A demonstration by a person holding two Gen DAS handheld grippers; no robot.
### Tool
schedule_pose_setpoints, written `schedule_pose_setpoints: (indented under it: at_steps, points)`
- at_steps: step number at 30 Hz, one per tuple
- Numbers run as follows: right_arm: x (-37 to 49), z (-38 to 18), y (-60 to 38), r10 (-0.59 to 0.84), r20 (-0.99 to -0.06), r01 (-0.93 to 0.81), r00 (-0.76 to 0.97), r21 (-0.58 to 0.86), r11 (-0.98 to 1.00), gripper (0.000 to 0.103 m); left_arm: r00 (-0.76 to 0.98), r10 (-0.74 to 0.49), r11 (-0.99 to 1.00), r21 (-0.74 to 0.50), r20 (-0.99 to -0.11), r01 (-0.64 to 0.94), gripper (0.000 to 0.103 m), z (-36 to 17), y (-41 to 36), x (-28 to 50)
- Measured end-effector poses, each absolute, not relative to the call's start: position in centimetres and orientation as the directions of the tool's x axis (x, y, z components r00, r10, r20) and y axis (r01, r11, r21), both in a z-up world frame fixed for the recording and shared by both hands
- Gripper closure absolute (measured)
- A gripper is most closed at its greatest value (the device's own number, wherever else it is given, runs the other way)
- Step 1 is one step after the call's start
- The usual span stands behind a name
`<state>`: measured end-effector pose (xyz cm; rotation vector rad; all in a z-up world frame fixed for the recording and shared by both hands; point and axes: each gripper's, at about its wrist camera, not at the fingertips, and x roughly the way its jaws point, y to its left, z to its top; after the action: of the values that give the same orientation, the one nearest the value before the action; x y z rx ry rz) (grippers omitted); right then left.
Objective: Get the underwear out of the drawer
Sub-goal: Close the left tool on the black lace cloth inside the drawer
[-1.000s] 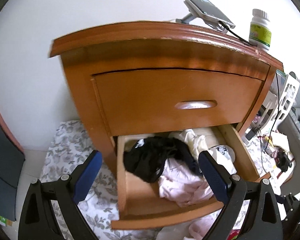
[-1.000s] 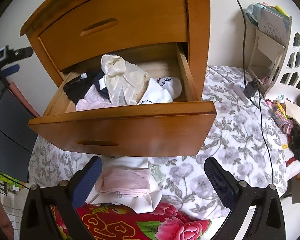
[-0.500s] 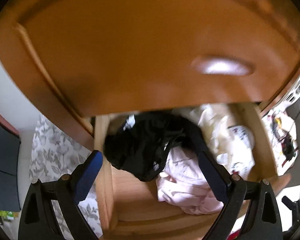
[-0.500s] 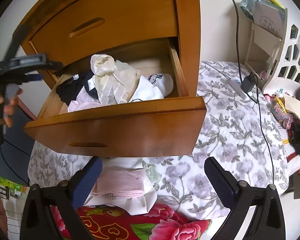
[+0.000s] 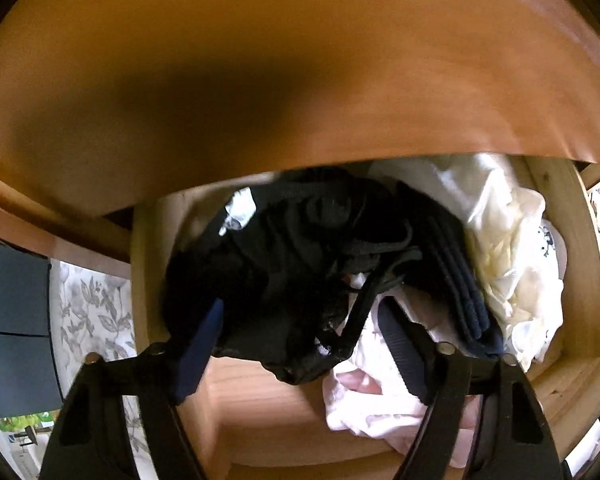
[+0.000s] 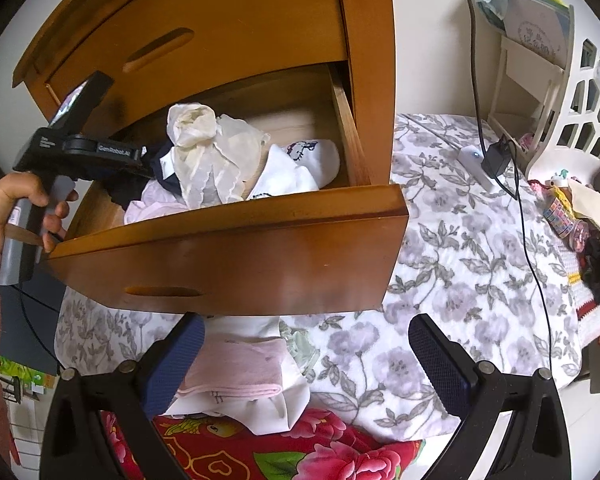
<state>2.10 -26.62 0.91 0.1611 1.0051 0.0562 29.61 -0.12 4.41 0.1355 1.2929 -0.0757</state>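
An open wooden drawer sticks out of a bedside cabinet, and it holds a loose heap of underwear. The left gripper points steeply down into the drawer; its jaws have just been closing and now stand part-way in, with a black garment bunched between them. The left pad is sunk in the black fabric, while the right pad lies over a pink garment; I cannot tell whether they press the cloth yet. Just past the right jaw lies folded navy cloth, and beyond that a crumpled cream piece against the drawer's far side wall. Bare drawer bottom shows below the jaws. Seen from the right wrist, a hand holds the left gripper's handle at the drawer's left corner. The right gripper hovers outside, below the drawer front, its jaws wide apart and holding nothing. Between them, nearer the left jaw, a folded pink piece lies on white cloth over a red floral fabric. A grey floral sheet spreads beyond the right jaw.
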Motion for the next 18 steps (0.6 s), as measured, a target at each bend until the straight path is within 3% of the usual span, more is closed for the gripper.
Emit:
schedule_pose_setpoints:
  at_steps: [3, 6, 8, 11, 18]
  points:
    - [2.2, 0.8, -26.6, 0.122, -0.838, 0.027, 0.533, 0.161, 0.987, 0.0, 0.258, 0.007, 0.992, 0.038, -0.966, 0.117, 0.038, 4.3, 0.2, 29.8]
    - [2.1, 0.9, -26.3, 0.126, -0.835, 0.018, 0.535, 0.16, 0.987, 0.0, 0.241, -0.005, 0.993, 0.024, -0.971, 0.119, 0.057, 4.0, 0.4, 30.1]
    - [2.0, 1.0, -26.1, 0.129, -0.835, 0.01, 0.536, 0.159, 0.987, 0.0, 0.224, -0.025, 0.993, 0.001, -0.974, 0.116, 0.076, 3.7, 0.7, 30.3]
    - [1.9, 1.2, -25.9, 0.131, -0.833, 0.003, 0.538, 0.157, 0.988, 0.0, 0.222, -0.047, 0.995, -0.025, -0.974, 0.098, 0.093, 3.7, 1.4, 30.2]
    - [1.6, 1.8, -25.9, 0.125, -0.827, 0.005, 0.548, 0.152, 0.988, 0.0, 0.268, -0.075, 0.996, -0.061, -0.96, 0.06, 0.097, 5.1, 2.9, 29.3]
